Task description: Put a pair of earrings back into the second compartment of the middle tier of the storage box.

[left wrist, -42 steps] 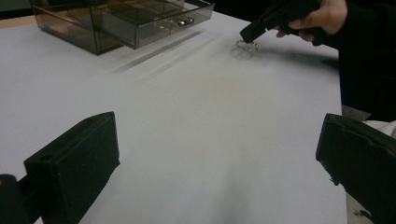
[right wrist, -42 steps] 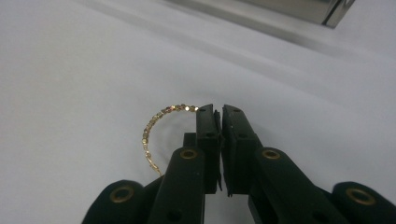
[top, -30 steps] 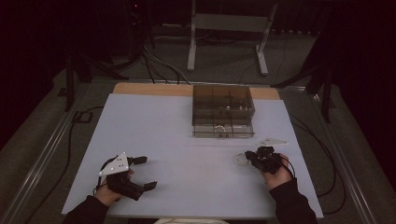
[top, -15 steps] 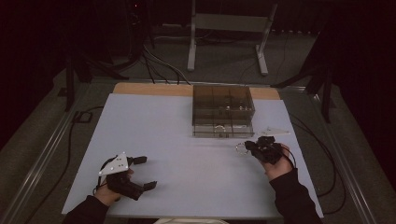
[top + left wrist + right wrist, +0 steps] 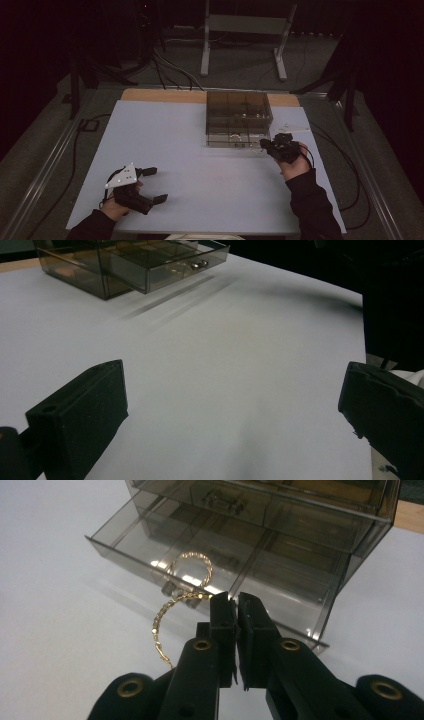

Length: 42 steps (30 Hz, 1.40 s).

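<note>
A smoky transparent drawer organizer [image 5: 239, 112] is seen standing toward the far middle of the white table [image 5: 170, 145], with its bottom drawer [image 5: 200, 555] pulled out toward the person. In the high view, the right gripper [image 5: 270, 146] is held in the right hand [image 5: 295, 167] just beside the front right corner of the open drawer, its tip pointed at the drawer front. In the right gripper view, the two black jaws are seen pressed nearly together, and a gold chain bracelet [image 5: 172, 610] is pinched between them at their tip. From the jaws the chain is seen curving out to the left and hanging down in a loose arc just in front of the drawer's front wall; a second gold loop [image 5: 192, 567] is visible through the drawer's clear front, and it cannot be told whether this is part of the same chain or its reflection. The left gripper [image 5: 152, 184] is held in the left hand [image 5: 117, 202] near the front left of the table, well apart from the organizer. In the left gripper view its jaws are seen spread wide, with bare table between them and nothing held.
</note>
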Motion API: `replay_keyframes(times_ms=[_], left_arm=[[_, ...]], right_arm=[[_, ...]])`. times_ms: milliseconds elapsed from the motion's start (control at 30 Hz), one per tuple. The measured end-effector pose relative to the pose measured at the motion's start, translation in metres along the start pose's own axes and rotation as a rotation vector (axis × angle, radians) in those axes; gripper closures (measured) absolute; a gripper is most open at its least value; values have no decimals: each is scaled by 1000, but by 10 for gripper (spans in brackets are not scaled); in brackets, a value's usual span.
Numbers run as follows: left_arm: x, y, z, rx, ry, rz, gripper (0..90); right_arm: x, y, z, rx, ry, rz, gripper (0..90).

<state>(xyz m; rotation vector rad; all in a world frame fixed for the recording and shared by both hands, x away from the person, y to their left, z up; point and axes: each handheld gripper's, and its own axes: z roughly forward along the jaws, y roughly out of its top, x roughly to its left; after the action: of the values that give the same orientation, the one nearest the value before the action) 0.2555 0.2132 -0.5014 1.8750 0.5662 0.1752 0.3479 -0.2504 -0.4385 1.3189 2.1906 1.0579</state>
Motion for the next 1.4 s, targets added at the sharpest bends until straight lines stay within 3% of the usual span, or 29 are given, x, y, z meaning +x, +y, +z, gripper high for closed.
replay_keyframes(times_ms=[933,1400], left_arm=[[0,0,-1,-1,2,2,4],[0,0,-1,3,3,3,4]], right_arm=[[-8,36,30,-16,-13,8,865],[-9,43,53,-3,-8,23,865]])
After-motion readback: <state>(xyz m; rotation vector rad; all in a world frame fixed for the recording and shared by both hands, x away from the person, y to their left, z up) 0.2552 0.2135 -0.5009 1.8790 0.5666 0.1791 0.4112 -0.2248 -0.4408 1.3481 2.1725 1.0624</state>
